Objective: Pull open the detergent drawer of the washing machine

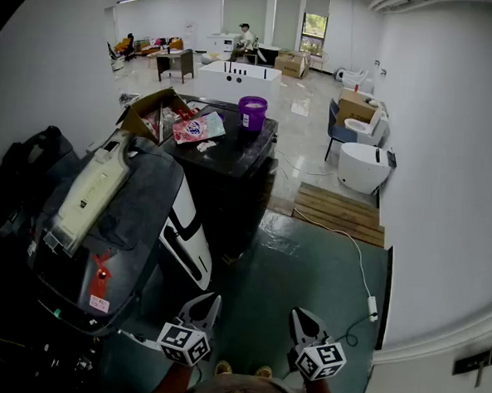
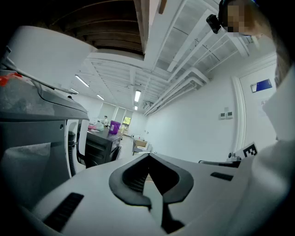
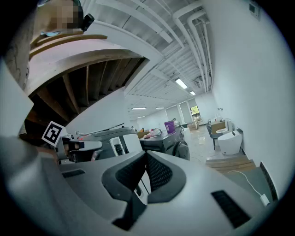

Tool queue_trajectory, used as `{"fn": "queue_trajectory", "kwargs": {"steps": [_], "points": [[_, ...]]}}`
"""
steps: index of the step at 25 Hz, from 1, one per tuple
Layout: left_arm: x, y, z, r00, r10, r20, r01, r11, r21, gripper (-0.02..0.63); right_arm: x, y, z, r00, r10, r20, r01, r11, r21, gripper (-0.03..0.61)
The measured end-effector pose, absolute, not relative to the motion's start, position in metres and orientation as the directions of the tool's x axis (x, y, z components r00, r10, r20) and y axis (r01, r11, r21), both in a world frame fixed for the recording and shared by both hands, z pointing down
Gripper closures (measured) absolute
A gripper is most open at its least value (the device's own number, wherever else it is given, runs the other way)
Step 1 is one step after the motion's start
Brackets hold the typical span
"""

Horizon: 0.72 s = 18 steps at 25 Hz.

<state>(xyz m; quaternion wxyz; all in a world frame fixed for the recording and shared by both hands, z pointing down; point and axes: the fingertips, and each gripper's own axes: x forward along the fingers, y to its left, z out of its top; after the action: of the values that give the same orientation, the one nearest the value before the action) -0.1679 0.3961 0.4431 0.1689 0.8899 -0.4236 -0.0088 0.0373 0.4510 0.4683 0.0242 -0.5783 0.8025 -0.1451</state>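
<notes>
Grey-topped washer (image 1: 146, 195) with a white front sits at the left of the head view, with a cream plastic thing (image 1: 92, 192) lying on top of it. Can't really pick out the drawer from any of the views, too small and at a bad angle.

Both grippers are down at the bottom edge over the green floor (image 1: 308, 270), held roughly level and well clear of the washer. Left gripper (image 1: 208, 301) has its fingers pressed together with nothing between them. Right gripper (image 1: 302, 318) is the same, tips closed and empty.

Further back there's a black machine (image 1: 231, 161) with a purple bucket (image 1: 252, 113) on it. A wooden pallet (image 1: 341, 212) and a white toilet (image 1: 364, 165) are off to the right.
</notes>
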Motion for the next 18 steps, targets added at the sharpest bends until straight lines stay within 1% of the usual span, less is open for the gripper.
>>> {"fn": "queue_trajectory", "kwargs": {"steps": [11,18], "points": [[-0.181,0.397,0.439,0.649,-0.747,0.141,-0.75,-0.599,0.282,0.592,0.013,0.451,0.466,-0.342,-0.931,0.132,-0.913,0.295,-0.282,0.578],[-0.197,0.391,0.441,0.677,-0.726,0.122,-0.727,-0.634,0.262,0.592,-0.004,0.449,0.47,-0.304,-0.943,0.133,-0.928,0.261,-0.265,0.577]]}}
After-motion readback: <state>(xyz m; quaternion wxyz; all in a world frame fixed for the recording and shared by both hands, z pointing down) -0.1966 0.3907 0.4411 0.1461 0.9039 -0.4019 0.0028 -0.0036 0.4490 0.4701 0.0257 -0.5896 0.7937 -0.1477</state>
